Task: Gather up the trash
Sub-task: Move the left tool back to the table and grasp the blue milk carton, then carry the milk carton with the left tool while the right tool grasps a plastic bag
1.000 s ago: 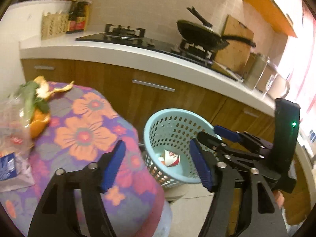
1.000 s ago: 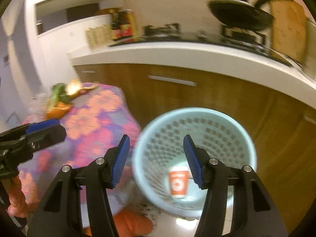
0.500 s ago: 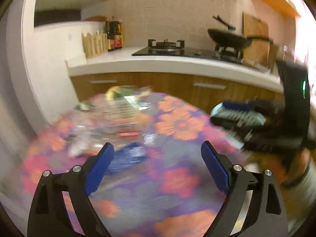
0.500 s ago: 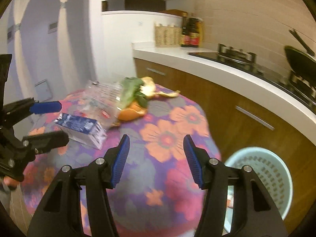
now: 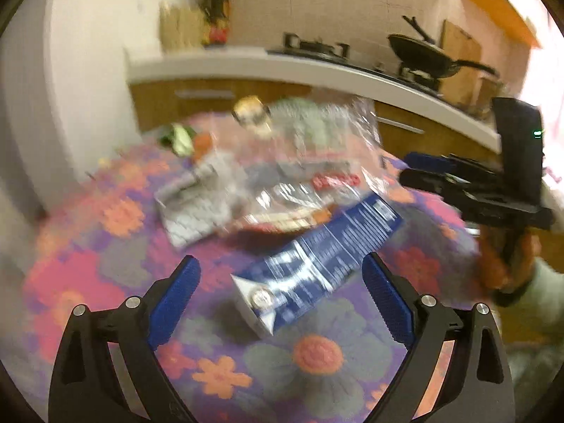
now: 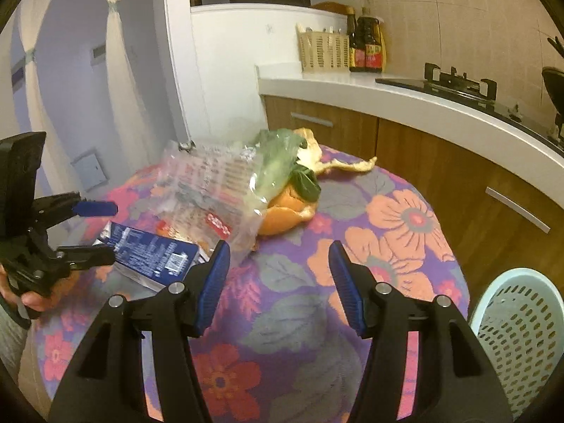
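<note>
Two tools hung over the flower-patterned cloth-covered counter (image 6: 405,218): the left tool (image 5: 280,294) was opening wide around, not touching, the blue rectangular carton (image 5: 317,261). The right tool (image 6: 278,278) stood released and empty (near the clear crinkled plastic wrapper (image 6: 208,190) and orange peel (image 6: 285,215)), the pale-blue perforated plastic basket (image 6: 521,335) beside the counter.

A blurred, motion-smeared view: the left gripper (image 5: 278,296) is opening wide, its blue-padded jaws flanking but not touching a blue and white rectangular carton (image 5: 317,264) lying on a round table covered in purple floral cloth (image 5: 105,246). At twelve o'clock, crumpled clear plastic packaging (image 5: 299,176) is sitting. At three o'clock, the black right gripper (image 5: 423,169) is hovering.
</note>
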The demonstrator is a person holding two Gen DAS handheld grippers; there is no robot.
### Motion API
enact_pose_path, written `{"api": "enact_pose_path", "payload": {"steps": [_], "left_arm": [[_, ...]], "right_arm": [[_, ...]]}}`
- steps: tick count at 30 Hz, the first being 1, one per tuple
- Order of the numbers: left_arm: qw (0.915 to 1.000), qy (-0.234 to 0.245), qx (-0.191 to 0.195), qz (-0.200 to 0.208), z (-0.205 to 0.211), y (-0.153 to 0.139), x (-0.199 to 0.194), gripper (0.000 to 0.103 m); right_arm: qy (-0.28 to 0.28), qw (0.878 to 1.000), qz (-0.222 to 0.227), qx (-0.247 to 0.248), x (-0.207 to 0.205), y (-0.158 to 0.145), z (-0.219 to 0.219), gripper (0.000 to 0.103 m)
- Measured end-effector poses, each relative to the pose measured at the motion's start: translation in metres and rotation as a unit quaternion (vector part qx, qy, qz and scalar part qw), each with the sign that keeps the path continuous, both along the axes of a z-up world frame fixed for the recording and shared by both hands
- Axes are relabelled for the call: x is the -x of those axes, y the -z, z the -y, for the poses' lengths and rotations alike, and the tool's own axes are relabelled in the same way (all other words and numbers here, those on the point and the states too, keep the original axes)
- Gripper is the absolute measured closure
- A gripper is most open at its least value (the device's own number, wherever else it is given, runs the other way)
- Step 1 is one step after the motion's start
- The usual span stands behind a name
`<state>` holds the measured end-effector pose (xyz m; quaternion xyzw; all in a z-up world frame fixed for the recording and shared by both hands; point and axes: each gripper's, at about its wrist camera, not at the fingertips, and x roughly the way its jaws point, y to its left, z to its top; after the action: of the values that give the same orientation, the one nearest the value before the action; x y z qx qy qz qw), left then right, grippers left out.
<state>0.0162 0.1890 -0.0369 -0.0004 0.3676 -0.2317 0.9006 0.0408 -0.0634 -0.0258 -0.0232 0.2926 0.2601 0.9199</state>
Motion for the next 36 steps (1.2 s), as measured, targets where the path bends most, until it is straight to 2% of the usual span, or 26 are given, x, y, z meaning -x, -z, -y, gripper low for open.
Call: {"api": "enact_pose_path", "payload": {"steps": [4,7,9,12,13,15,16,17,19,22,26,30,32,34,36], "left_arm": [[0.9995,0.029,0.01,0.001,0.009,0.006,0.007,0.014],[0.9973,0.072,0.017,-0.001,0.027,0.004,0.02,0.014],[0.9953,0.095,-0.008,0.012,0.041,0.002,0.03,0.014],[0.9938,0.081,-0.07,0.032,0.06,0.007,0.024,0.014],[0.9932,0.079,-0.08,0.032,0.063,0.009,0.022,0.014],[0.9917,0.081,-0.096,0.023,0.072,0.018,0.01,0.017],[0.9915,0.084,-0.097,0.021,0.073,0.02,0.009,0.024],[0.9919,0.082,-0.095,0.021,0.075,0.022,0.007,0.026],[0.9939,0.085,-0.069,0.01,0.074,0.024,0.005,0.051],[0.9952,0.082,-0.053,0.006,0.072,0.024,0.01,0.061],[0.9972,0.067,-0.033,0.005,0.068,0.023,0.023,0.065],[0.9985,0.053,-0.014,0.006,0.066,0.024,0.034,0.068],[0.9987,0.047,-0.015,0.008,0.067,0.023,0.039,0.068],[0.999,0.038,-0.02,0.011,0.068,0.02,0.044,0.068],[0.9995,0.028,-0.008,0.012,0.063,0.017,0.049,0.068]], "right_arm": [[0.006,1.0,-0.002,-0.003,-0.001,0.001,0.003,0.048],[0.008,1.0,-0.002,-0.009,-0.001,-0.001,0.005,0.048],[0.0,1.0,-0.009,-0.011,-0.004,-0.001,0.005,0.048],[-0.019,1.0,-0.014,-0.013,-0.008,-0.007,0.002,0.048],[-0.025,1.0,-0.01,-0.012,-0.01,-0.011,0.001,0.048],[-0.042,0.999,-0.012,-0.013,-0.015,-0.017,-0.004,0.041],[-0.045,0.999,-0.01,-0.015,-0.019,-0.02,-0.005,0.036],[-0.042,0.999,-0.007,-0.014,-0.022,-0.021,-0.006,0.035],[-0.047,0.999,-0.011,-0.012,-0.029,-0.02,-0.011,0.035],[-0.052,0.998,-0.028,-0.017,-0.045,-0.017,-0.017,0.035],[-0.045,0.998,-0.045,-0.03,-0.061,-0.01,-0.019,0.035],[-0.069,0.995,-0.06,-0.034,-0.069,-0.003,-0.024,0.037],[-0.064,0.997,-0.049,-0.019,-0.07,-0.004,-0.024,0.037],[-0.071,0.996,-0.047,-0.026,-0.073,-0.007,-0.018,0.034],[-0.075,0.995,-0.051,-0.032,-0.08,-0.008,-0.014,0.033]]}}
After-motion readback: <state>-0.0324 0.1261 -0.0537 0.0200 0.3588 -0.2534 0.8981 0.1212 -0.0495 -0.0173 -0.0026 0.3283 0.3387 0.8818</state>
